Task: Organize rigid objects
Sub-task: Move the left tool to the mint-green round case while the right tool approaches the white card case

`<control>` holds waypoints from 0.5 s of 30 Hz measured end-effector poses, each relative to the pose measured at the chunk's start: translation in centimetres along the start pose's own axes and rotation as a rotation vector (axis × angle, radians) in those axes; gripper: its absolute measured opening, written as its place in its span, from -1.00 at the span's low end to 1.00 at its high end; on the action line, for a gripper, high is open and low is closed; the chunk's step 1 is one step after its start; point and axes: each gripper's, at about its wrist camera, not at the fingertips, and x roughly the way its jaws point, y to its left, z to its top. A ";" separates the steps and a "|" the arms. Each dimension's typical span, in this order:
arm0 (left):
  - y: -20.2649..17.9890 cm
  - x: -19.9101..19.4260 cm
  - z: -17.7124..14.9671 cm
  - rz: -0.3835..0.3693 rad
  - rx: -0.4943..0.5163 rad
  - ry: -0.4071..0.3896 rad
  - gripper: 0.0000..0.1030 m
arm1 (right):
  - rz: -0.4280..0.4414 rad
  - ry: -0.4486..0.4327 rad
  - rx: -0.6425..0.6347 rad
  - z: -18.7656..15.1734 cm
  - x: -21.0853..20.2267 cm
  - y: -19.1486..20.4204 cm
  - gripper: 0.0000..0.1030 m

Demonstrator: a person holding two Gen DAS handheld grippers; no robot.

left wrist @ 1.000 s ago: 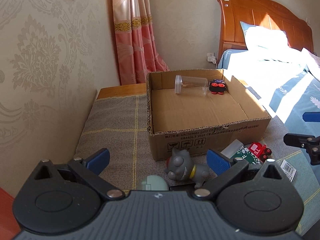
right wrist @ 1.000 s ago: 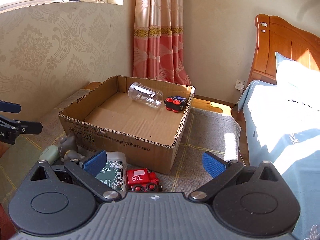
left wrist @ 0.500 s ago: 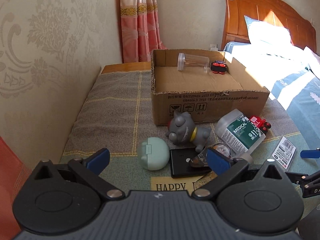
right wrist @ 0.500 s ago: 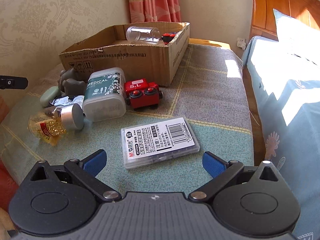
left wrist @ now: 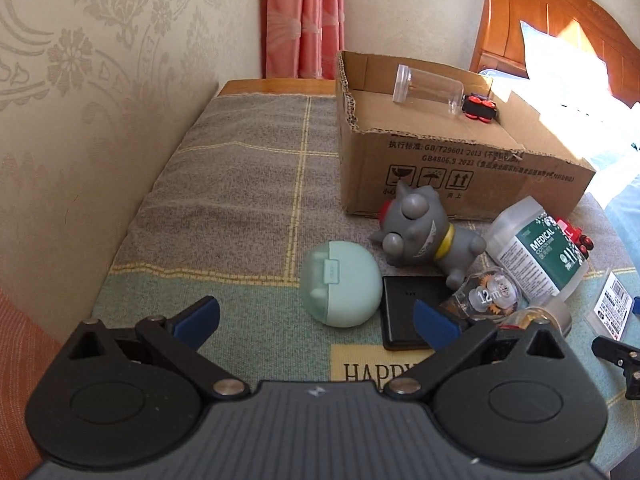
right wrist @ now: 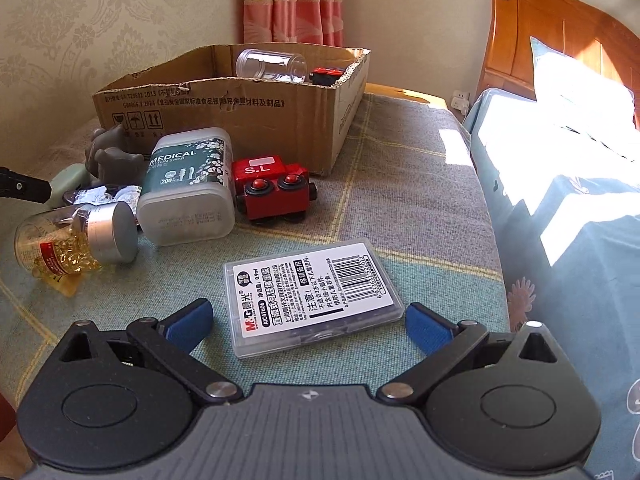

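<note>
Between the spread fingers of the right gripper (right wrist: 308,318), the clear plastic case (right wrist: 313,297), ungrasped.

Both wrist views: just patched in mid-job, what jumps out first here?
The open cardboard box at the back, already holding a clear jar lying on its side. In front of it a cluster waits on the blanket: a red toy train, a medical swab tub and a grey cat figure. The right gripper, jaws open, frames a clear labelled case.
</note>
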 end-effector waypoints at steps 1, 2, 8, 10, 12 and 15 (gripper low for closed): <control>0.1 0.3 0.1 0.009 0.000 -0.007 0.99 | -0.002 0.004 0.002 0.1 0.0 0.0 1.00; 0.1 0.6 0.3 0.010 0.001 -0.009 0.99 | -0.004 0.006 0.004 0.1 0.1 0.1 1.00; 0.3 2.6 0.6 0.009 -0.005 -0.005 0.99 | -0.021 0.013 0.018 0.4 0.3 0.2 1.00; 0.5 2.9 0.6 0.020 -0.003 -0.013 0.99 | -0.024 0.018 0.021 0.6 0.4 0.3 1.00; 0.9 3.0 0.6 0.010 -0.010 -0.009 0.99 | -0.026 0.023 0.023 0.7 0.5 0.3 1.00; 1.5 3.2 0.5 0.020 -0.004 -0.001 0.99 | -0.024 0.033 0.021 0.9 0.6 0.2 1.00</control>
